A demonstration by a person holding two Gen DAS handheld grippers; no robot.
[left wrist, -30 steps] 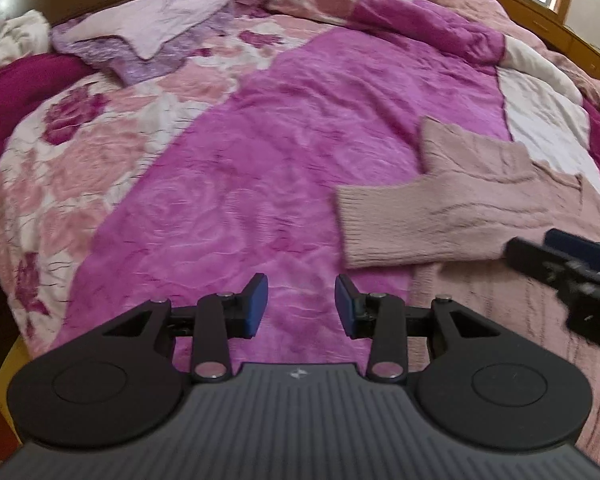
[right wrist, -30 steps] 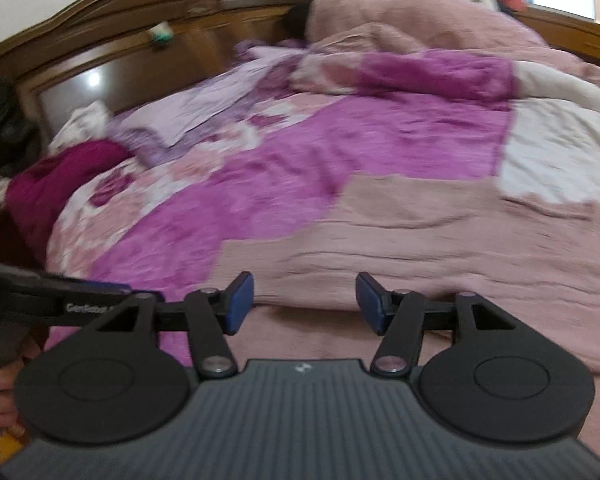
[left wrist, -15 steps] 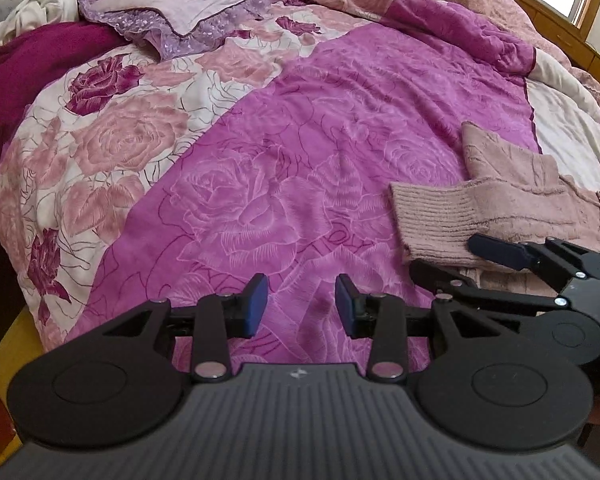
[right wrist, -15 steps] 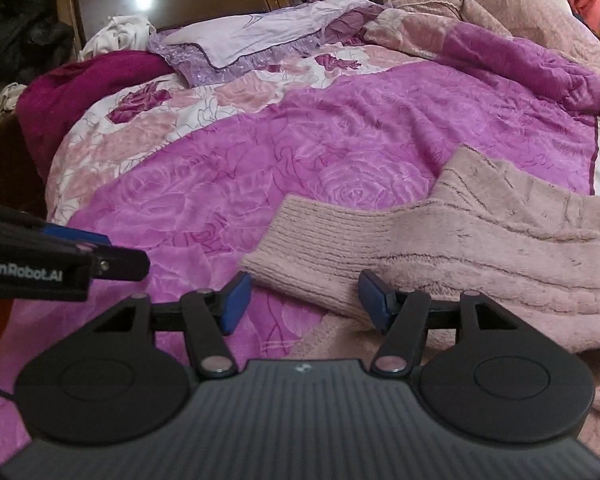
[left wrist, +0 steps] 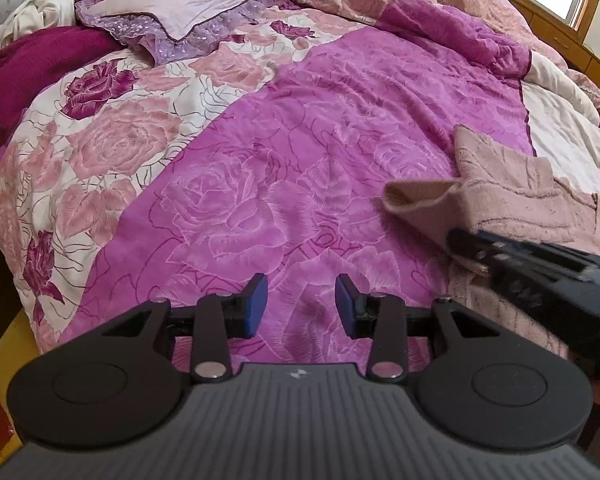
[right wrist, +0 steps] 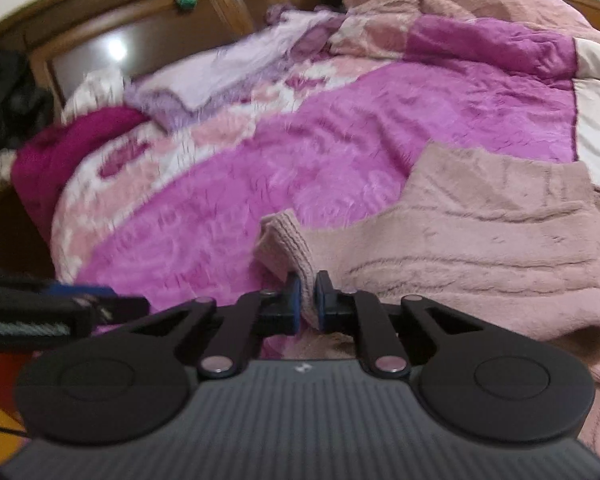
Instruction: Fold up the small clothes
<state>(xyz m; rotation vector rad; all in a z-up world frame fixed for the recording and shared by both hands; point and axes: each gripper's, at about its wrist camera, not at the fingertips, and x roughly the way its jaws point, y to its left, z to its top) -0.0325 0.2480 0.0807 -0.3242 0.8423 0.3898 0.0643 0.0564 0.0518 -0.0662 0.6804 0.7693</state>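
While our right gripper (right wrist: 307, 296) pinches the sweater (right wrist: 480, 236) cuff (right wrist: 288, 236), our left gripper (left wrist: 301, 306) hangs open above the quilt (left wrist: 300, 160).

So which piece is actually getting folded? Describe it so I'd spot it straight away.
On the big rose-patterned magenta quilt, look to its right side: a dusty-pink knitted sweater lies there. Unlike the silky bedding around it, it is fuzzy and ribbed, and the right gripper pinches its sleeve cuff.
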